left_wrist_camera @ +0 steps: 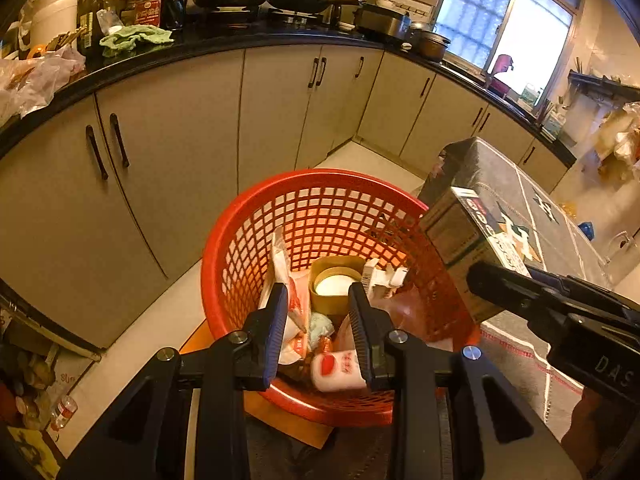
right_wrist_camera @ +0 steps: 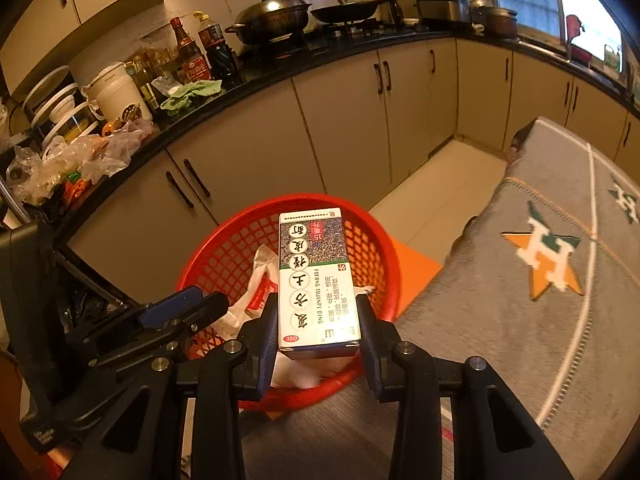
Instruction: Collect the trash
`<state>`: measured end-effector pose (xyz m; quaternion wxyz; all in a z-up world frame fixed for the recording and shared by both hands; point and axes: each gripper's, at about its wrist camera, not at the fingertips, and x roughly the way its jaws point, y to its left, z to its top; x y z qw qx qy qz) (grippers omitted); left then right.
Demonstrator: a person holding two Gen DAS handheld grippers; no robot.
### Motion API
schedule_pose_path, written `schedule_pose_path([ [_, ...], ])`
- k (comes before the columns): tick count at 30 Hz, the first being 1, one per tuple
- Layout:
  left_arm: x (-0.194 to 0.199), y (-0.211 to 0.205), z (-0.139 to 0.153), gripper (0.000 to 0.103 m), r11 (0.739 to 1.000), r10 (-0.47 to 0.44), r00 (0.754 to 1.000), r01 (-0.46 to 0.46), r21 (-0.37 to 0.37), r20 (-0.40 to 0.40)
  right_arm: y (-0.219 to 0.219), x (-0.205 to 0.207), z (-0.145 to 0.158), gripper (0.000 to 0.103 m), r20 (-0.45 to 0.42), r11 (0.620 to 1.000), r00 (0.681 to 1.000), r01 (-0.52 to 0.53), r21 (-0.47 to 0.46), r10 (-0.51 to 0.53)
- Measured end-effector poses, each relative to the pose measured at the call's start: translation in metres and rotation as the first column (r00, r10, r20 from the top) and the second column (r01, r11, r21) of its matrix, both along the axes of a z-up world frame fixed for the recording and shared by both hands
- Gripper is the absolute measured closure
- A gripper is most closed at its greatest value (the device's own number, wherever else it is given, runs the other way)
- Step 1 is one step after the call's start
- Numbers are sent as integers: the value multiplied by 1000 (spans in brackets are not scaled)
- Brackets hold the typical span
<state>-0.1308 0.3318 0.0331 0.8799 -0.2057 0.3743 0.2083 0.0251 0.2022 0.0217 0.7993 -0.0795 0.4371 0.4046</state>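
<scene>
The right gripper (right_wrist_camera: 318,320) clamps a medicine carton (right_wrist_camera: 316,280) by its long sides, holding it level above the red mesh basket (right_wrist_camera: 224,252), presumably for release into it. The left gripper (left_wrist_camera: 318,320) hovers over the basket with jaws apart and empty, an empty tape roll (left_wrist_camera: 334,284) at 12 o'clock between them. The carton sits at 3 o'clock of the left gripper, above the basket's rim.
</scene>
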Motion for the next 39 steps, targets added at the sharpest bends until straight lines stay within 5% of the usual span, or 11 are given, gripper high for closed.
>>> schedule_pose_path([
  [9,-1,-8,1,66,998,20,1000,-20,56,-8,-18,-4,14,55,35,999,999,30,30,-31],
  [13,-2,-25,7,49,994,33,999,-33,107,1,-43,-16,27,33,115,998,991,63,30,-66],
  [23,-13,-74,28,17,965,87,996,-93,245,34,-111,-50,41,16,291,987,944,159,19,-158],
  [28,-22,-107,38,3,919,122,992,-128,374,38,-149,-69,40,14,356,975,911,221,5,-209],
  [35,-33,-148,31,2,850,141,990,-106,516,-29,-180,-86,38,13,383,964,891,264,2,-245],
  [39,-41,-155,22,2,834,145,989,-104,542,-33,-186,-91,34,13,385,963,889,270,-4,-247],
])
